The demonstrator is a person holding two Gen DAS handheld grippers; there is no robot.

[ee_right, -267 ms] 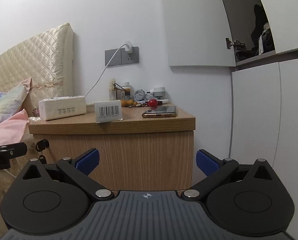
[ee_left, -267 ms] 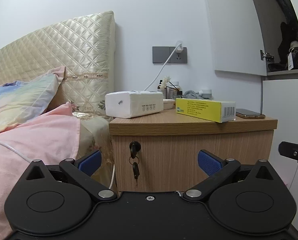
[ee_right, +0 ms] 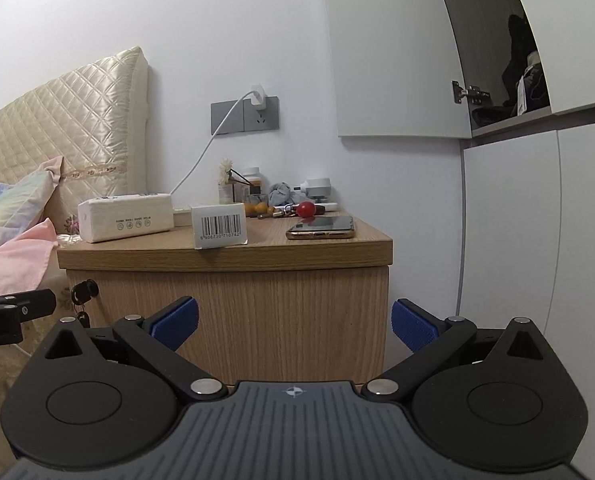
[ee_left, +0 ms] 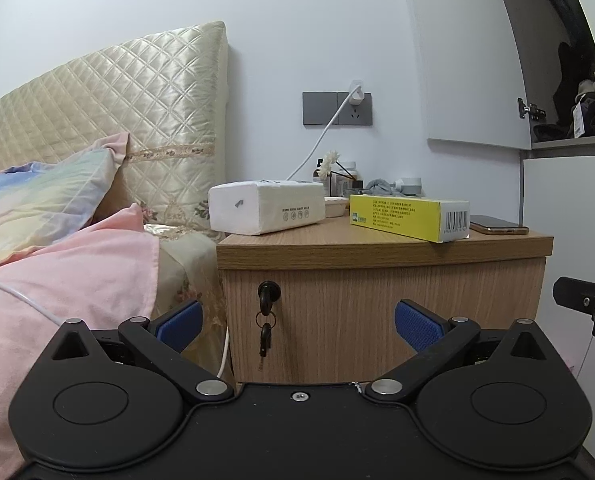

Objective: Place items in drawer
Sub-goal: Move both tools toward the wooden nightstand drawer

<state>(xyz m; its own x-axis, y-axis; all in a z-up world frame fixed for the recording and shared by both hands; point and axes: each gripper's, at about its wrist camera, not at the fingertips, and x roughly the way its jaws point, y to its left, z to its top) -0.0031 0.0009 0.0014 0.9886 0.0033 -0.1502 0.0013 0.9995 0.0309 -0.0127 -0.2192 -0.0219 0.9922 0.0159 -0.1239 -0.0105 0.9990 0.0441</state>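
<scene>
My left gripper [ee_left: 297, 320], jaws spread and empty, faces the closed drawer front [ee_left: 377, 312]; its key [ee_left: 268, 292] lies ahead, just left of centre; my right gripper [ee_right: 293, 320], likewise released, sits farther right; the yellow box [ee_left: 409, 214] lies above on the nightstand top [ee_left: 337, 240], long axis running left-right.

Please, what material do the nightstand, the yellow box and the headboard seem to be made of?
Nightstand: wood or wood-look laminate, matte; straight grain lines show on its front. Yellow box: thin printed cardboard, slightly glossy, with sharp folded edges and a barcode. Headboard: padded fabric, satin-like, cream; the quilted diamonds catch the light.
</scene>
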